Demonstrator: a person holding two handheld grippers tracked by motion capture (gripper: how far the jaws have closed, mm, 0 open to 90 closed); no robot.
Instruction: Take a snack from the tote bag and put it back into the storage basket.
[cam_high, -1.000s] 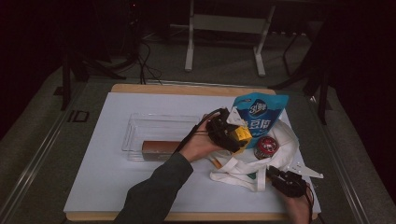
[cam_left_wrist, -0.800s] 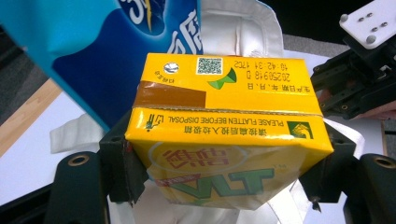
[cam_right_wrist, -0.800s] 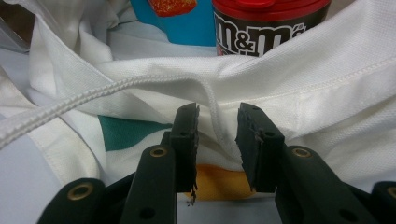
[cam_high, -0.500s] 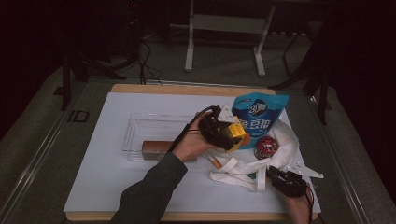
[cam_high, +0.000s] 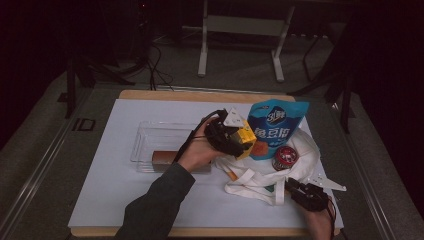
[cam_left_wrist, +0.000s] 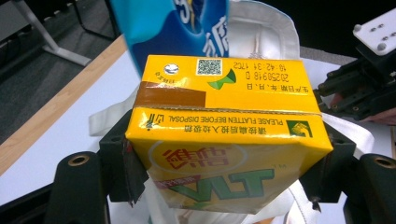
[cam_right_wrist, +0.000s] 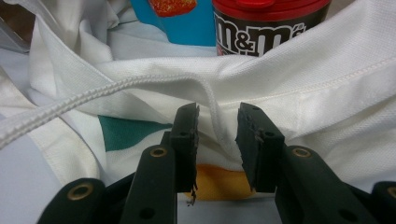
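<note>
While the left tool (cam_high: 239, 141) clamps a yellow carton (cam_left_wrist: 224, 135) above the white bag (cam_high: 260, 175) on the worktop (cam_high: 100, 190), the right tool (cam_right_wrist: 217, 140) sits part-open around the bag's hem. Next, I judge, the carton must be lowered inside.

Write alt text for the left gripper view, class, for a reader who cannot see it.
A yellow drink carton fills the middle, clamped at its sides between the left gripper's two black jaws. Behind it stand a blue snack pouch and a white cloth bag on the white table; the other gripper shows at far right.
</note>
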